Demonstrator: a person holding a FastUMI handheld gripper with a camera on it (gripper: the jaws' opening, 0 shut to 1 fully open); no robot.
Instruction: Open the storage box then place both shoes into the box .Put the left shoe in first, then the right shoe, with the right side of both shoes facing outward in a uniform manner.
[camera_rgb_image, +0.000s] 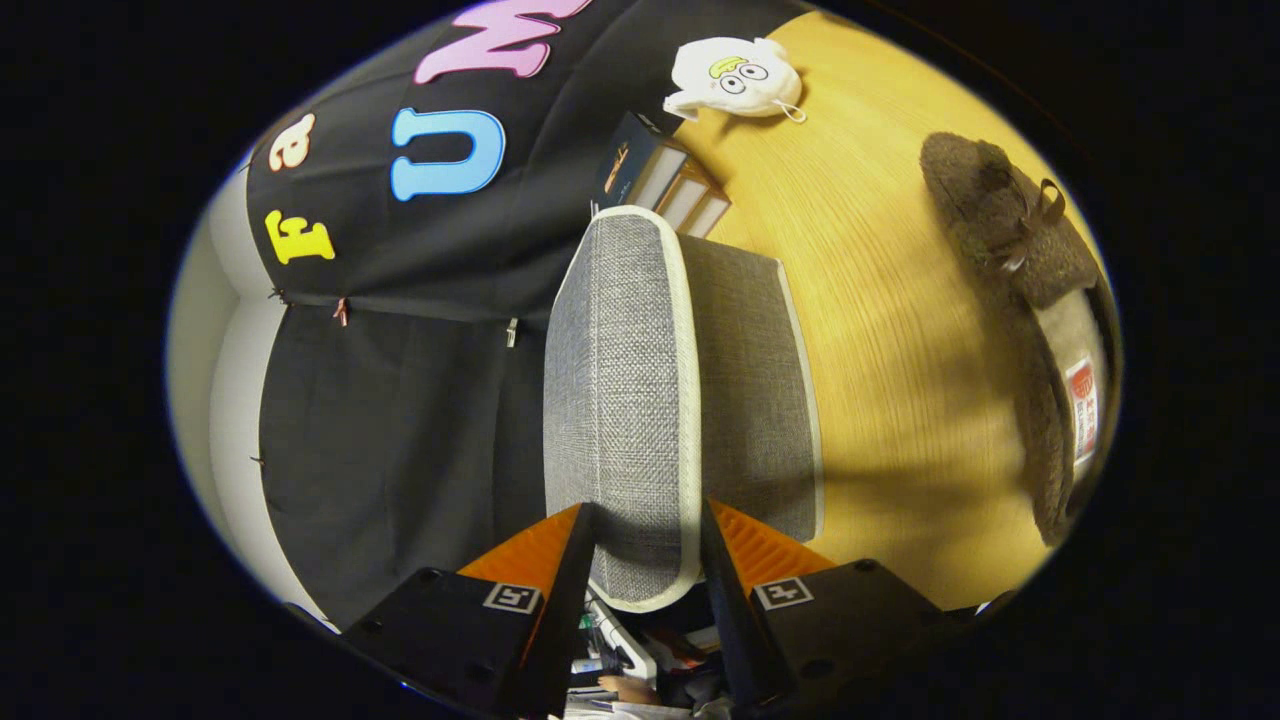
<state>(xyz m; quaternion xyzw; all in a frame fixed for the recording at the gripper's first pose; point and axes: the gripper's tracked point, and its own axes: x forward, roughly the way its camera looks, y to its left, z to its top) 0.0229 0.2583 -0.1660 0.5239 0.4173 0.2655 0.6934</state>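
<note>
Between the fingers of the tongs (645, 545) sits the grey fabric lid (620, 400) of the storage box (750, 390), both fingers pressing its pale-trimmed edge. Beyond it on the wooden tabletop (880, 300) lie a brown fuzzy shoe (1010, 300), several books (665, 180) and a white plush toy (735, 78).

A cloth-walled recording booth: black backdrop (400, 420) behind a wooden table (900, 350)
</note>
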